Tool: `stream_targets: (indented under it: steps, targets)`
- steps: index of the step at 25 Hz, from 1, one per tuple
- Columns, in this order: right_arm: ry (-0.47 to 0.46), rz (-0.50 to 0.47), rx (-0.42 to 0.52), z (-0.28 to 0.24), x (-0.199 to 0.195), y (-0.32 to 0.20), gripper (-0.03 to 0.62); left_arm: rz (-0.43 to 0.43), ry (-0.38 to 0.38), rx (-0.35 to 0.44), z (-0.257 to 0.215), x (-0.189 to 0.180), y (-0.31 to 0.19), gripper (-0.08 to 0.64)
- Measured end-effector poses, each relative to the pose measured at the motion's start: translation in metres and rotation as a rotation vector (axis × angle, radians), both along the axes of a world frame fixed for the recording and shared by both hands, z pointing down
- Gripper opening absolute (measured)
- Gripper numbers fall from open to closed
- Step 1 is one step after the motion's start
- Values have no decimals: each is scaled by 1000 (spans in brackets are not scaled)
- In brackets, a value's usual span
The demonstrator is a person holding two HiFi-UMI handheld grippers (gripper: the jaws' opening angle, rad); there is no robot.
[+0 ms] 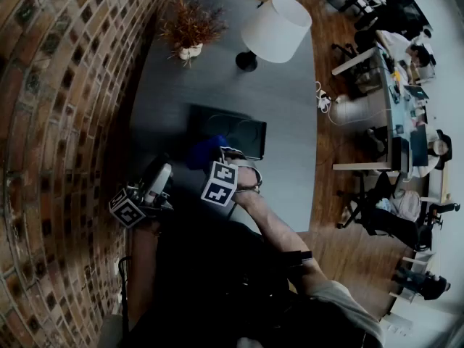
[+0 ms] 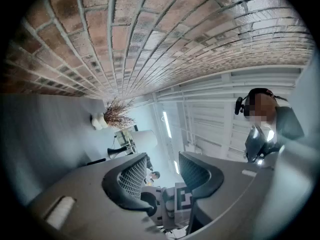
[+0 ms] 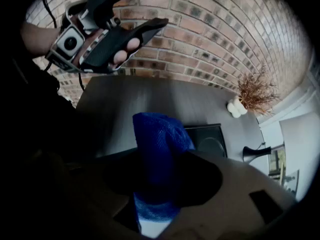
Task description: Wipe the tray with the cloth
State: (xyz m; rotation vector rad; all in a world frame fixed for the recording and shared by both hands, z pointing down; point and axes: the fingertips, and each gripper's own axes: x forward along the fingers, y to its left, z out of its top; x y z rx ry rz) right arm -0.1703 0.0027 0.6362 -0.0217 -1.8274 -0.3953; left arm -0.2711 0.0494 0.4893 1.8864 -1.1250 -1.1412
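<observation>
The dark rectangular tray (image 1: 230,130) lies on the grey table (image 1: 290,93); the right gripper view shows this tray (image 3: 209,141) just right of the cloth. A blue cloth (image 1: 204,153) bunches at the tray's near left corner. My right gripper (image 1: 217,161) points steeply down and is shut on the cloth (image 3: 160,134), whose folds stick out past the right gripper (image 3: 162,184). My left gripper (image 1: 161,177) is off to the left near the brick wall, away from the tray. In its own view the left gripper (image 2: 164,159) tilts upward, its jaws a little apart and empty.
At the table's far end stand a lamp with a white shade (image 1: 276,27) and a small white vase of dried twigs (image 1: 190,33). A brick wall (image 1: 58,107) runs along the table's left side. Desks and office chairs (image 1: 391,122) fill the room to the right.
</observation>
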Motion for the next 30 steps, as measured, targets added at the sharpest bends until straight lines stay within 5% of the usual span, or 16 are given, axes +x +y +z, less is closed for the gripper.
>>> stream_targets:
  steps: [3, 6, 11, 13, 18, 20, 23, 27, 30]
  targets:
    - [-116, 52, 33, -11, -10, -27, 209, -24, 8, -1, -3, 9, 2, 186]
    - [-150, 134, -35, -1, 15, -49, 212, -36, 8, -5, -9, 20, 3, 186]
    - [-130, 539, -29, -5, 120, -108, 210, -19, -1, -8, -9, 25, 3, 186]
    - [-133, 617, -5, -14, 135, -126, 210, -4, -8, -11, -8, 27, 0, 186]
    - [-355, 308, 17, -46, -4, -119, 210, 36, -22, -10, -12, 40, -6, 186]
    - [-325, 235, 18, -31, -43, -120, 210, 39, -37, -8, -13, 42, -5, 186]
    - [-233, 328, 26, -5, -22, -145, 210, 51, -81, -4, -16, 44, 0, 186]
    - [-153, 521, 102, -6, 73, -185, 210, 55, -90, -36, -18, 44, 1, 186]
    - [-160, 527, 136, -10, 103, -199, 210, 80, -78, -55, -10, 49, -7, 186]
